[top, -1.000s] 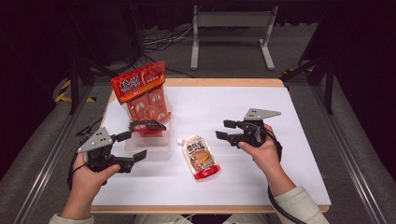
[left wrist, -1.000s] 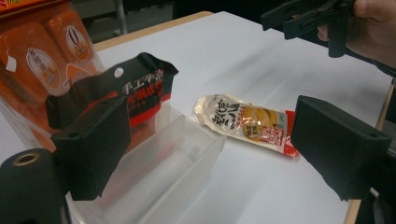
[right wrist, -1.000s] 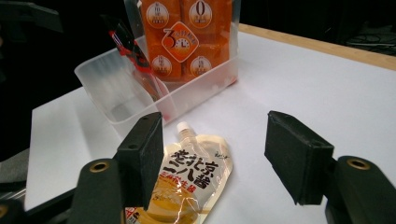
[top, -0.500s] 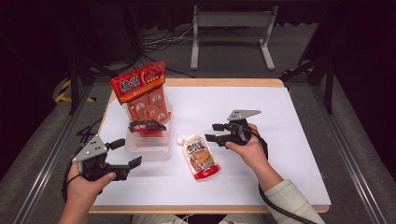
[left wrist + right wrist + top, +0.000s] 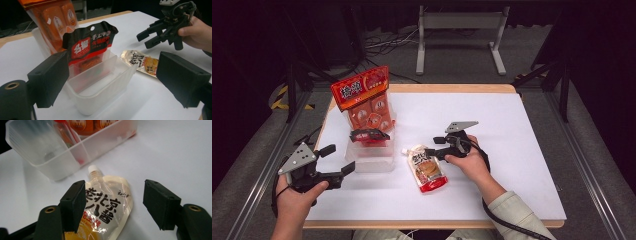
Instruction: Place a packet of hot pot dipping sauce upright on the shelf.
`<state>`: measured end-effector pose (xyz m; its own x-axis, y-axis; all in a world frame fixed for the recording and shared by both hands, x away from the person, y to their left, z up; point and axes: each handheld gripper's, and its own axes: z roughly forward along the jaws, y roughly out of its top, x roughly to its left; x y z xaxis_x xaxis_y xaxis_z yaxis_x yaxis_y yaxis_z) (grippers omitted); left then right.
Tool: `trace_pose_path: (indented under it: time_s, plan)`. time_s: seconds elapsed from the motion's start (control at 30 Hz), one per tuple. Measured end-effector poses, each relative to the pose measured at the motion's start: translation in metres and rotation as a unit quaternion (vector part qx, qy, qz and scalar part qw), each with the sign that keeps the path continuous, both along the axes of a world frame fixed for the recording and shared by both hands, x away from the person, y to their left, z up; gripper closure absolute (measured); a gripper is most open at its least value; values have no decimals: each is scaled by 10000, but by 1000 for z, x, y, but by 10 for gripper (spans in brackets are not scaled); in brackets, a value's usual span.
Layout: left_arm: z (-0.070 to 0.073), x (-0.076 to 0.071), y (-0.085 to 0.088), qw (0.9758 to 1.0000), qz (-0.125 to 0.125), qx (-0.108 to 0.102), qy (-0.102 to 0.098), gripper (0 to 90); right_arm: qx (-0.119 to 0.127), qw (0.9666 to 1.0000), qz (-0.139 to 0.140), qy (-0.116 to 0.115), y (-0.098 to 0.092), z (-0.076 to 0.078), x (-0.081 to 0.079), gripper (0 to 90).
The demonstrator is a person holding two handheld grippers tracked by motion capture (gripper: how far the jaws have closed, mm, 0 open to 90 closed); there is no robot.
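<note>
A spouted sauce pouch (image 5: 428, 170) lies flat on the white table, its cap toward the clear plastic bin (image 5: 371, 161). My right gripper (image 5: 434, 146) hovers just over the pouch's top. Its jaws have just been opening and stand apart on either side of the pouch (image 5: 107, 205) without pressing it; the right gripper (image 5: 113, 192) is open. In the bin stand a tall orange packet (image 5: 362, 97) and a black-and-red packet (image 5: 369, 135). My left gripper (image 5: 337, 159) is open at the bin's near left, and nothing is between its jaws (image 5: 112, 65).
The bin (image 5: 100, 100) has a divider, and its front compartment holds nothing. The table's wooden edge (image 5: 422, 89) runs along the far side. Metal rails (image 5: 597, 170) flank the table. A cable trails from the right gripper along the forearm.
My right gripper has come left and down, closer to the pouch's top. The left gripper has drifted slightly toward the near left.
</note>
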<state>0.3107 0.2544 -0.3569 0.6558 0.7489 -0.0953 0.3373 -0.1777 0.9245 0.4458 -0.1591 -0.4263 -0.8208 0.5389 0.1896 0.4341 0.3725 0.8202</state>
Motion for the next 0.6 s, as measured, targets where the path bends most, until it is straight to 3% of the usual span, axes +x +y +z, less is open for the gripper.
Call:
trace_pose_path:
  time_s: [0.4, 0.6]
  plan:
    - [-4, 4, 3, 9998, 15, 60, 172, 99, -249, 9993, 132, 256, 11, -16, 6, 331]
    - [-6, 5, 3, 9998, 29, 65, 196, 96, -253, 9988, 148, 385, 14, -23, 8, 337]
